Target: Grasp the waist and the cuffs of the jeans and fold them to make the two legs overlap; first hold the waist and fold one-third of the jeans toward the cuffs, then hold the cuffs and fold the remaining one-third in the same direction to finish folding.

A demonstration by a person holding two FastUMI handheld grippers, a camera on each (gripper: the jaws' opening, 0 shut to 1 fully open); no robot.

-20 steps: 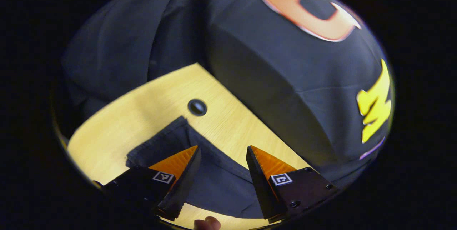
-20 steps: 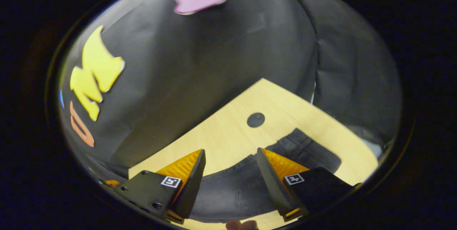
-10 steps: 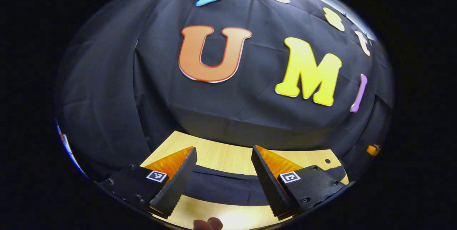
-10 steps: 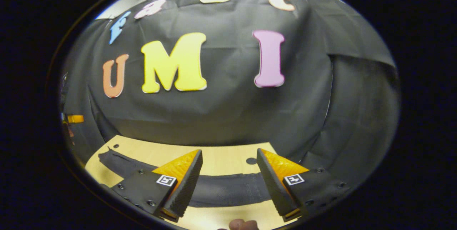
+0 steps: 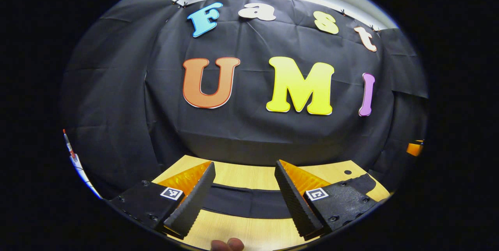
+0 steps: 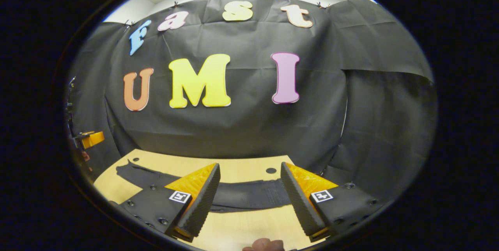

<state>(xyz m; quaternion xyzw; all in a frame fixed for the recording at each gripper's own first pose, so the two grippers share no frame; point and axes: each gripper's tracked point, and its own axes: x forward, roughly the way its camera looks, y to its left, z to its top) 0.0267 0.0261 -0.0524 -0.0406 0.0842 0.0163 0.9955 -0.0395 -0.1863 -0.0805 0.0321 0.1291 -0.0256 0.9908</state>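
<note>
Right gripper view: jeans [image 6: 249,196] flat on table [image 6: 234,231], long axis left-right.

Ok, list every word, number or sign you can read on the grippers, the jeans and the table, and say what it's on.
None can be read there.
Left gripper: black-and-white coded squares by the jaws, patterns rather than text.
Right gripper: likewise.
Jeans: no label or print shows.
Table: plain wood, no writing.
</note>
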